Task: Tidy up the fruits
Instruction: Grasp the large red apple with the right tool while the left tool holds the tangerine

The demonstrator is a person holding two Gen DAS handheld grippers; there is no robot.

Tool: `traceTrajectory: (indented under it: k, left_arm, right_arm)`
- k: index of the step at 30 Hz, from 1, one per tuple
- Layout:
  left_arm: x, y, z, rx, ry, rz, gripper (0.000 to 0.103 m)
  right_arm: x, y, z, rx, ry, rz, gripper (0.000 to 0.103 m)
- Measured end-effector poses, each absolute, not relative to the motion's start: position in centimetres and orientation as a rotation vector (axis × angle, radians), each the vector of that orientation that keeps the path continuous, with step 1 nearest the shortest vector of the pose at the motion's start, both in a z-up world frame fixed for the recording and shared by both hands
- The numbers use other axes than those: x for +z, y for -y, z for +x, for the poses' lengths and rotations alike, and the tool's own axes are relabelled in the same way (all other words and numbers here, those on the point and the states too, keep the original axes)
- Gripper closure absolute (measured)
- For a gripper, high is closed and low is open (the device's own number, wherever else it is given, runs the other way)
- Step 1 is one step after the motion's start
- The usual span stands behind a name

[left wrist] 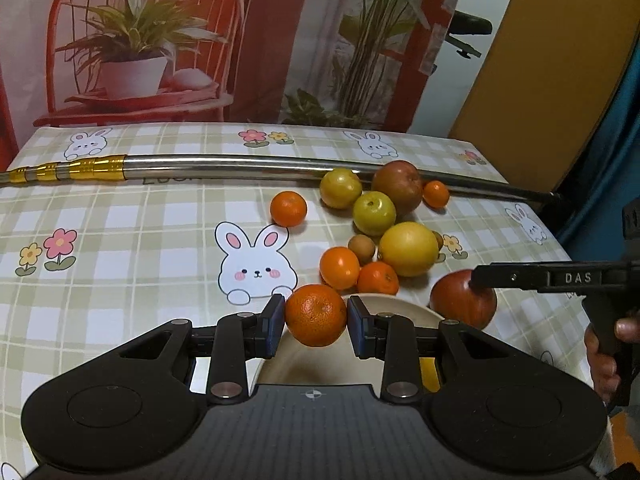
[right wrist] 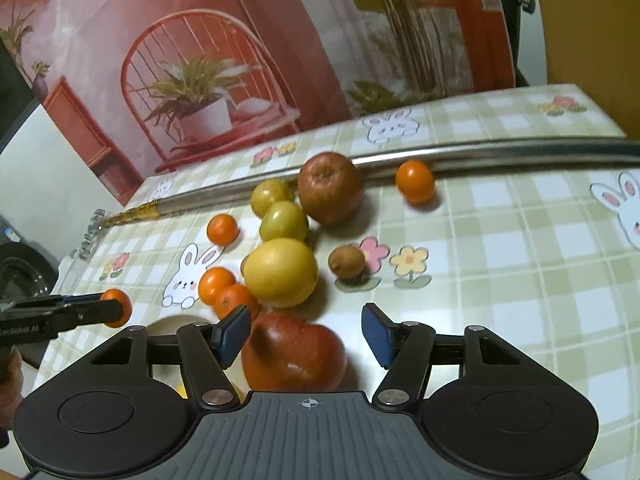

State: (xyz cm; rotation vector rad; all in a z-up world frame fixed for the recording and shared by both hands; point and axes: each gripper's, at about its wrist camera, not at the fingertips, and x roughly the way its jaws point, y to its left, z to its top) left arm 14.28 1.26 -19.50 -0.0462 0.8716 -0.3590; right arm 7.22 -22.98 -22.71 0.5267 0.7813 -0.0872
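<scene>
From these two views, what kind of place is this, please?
Probably a home table set up for recording: a bunny-print tablecloth, loose fruit such as a lemon, and a printed backdrop of plants rather than a real room.

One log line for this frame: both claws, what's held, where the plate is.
left claw: shut on mandarin, over plate | right claw: open around red apple, unpinched | other fruit: loose on tablecloth

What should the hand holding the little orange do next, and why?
Probably lower it a little and let go. The left hand-held gripper is shut on the orange, which hangs over the cream plate. The plate seems the place for sorted fruit.
</scene>
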Motion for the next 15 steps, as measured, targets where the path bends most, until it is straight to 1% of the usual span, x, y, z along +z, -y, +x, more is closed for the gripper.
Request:
traceTrajectory:
  k: [7, 10, 15]
  left_arm:
    - [-19.7, -1.2, 13.1, -0.352, -0.853, -0.028, 0.068]
    - [-19.8, -1.3, 12.7, -0.354, -0.847, -0.027, 0.068]
    - [-19.9, -1.3, 12.2, -0.349, -0.844, -0.026, 0.068]
  right_arm:
    - [-23.2, 22.5, 7.6, -0.052, -0.819, 0.545, 0.044]
    - [-23.6, 22.5, 7.8, -0.04, -0.838, 0.548, 0.04]
    - [-24.7, 23.3, 8.2, -0.032, -0.871, 0.621, 0.04]
